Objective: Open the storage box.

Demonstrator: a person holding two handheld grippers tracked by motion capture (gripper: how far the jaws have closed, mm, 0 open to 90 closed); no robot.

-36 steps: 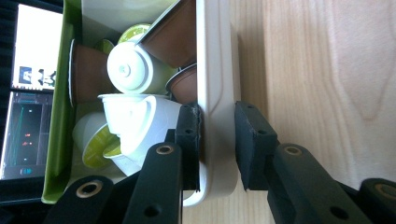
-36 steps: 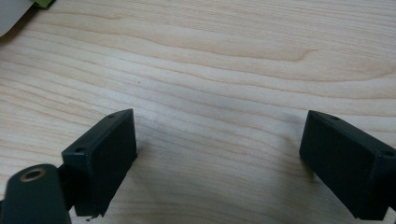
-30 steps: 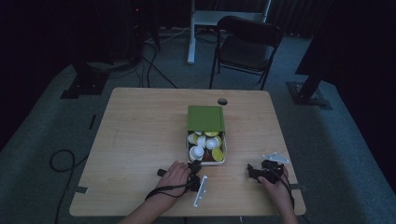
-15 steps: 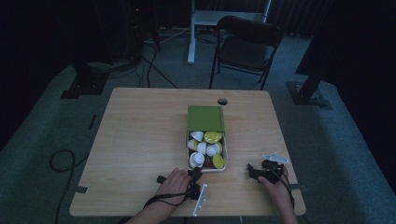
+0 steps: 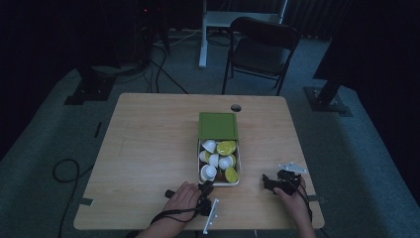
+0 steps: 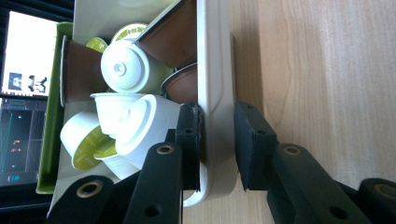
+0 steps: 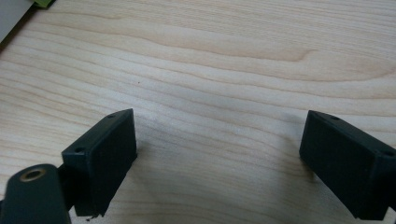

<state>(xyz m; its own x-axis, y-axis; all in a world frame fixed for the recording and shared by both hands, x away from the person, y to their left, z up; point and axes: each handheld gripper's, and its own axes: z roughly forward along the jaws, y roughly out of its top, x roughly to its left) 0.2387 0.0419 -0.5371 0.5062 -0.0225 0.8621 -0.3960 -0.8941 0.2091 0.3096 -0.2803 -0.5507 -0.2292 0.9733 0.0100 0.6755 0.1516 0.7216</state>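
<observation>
A white tray [image 5: 239,163] of coffee capsules [image 5: 218,159] lies mid-table, its far end under a green cover [image 5: 218,125]. My left gripper [image 5: 205,188] is at the tray's near left corner. In the left gripper view it [image 6: 217,140] is shut on the tray's wall [image 6: 212,70], one pad inside against the white and brown capsules [image 6: 126,70], the other outside. My right gripper [image 5: 268,182] rests on the table to the right of the tray, open. Bare wood lies between its jaws [image 7: 219,158].
The wooden table [image 5: 148,148] has a round cable hole [image 5: 236,107] beyond the green cover. A folding chair [image 5: 262,47] stands behind the table and a cable [image 5: 64,171] loops on the floor at the left. A screen [image 6: 28,56] glows beyond the tray.
The white tray has slid toward the near edge, out from under the green cover, which stayed put. My left hand came back with it. The right gripper has not moved.
</observation>
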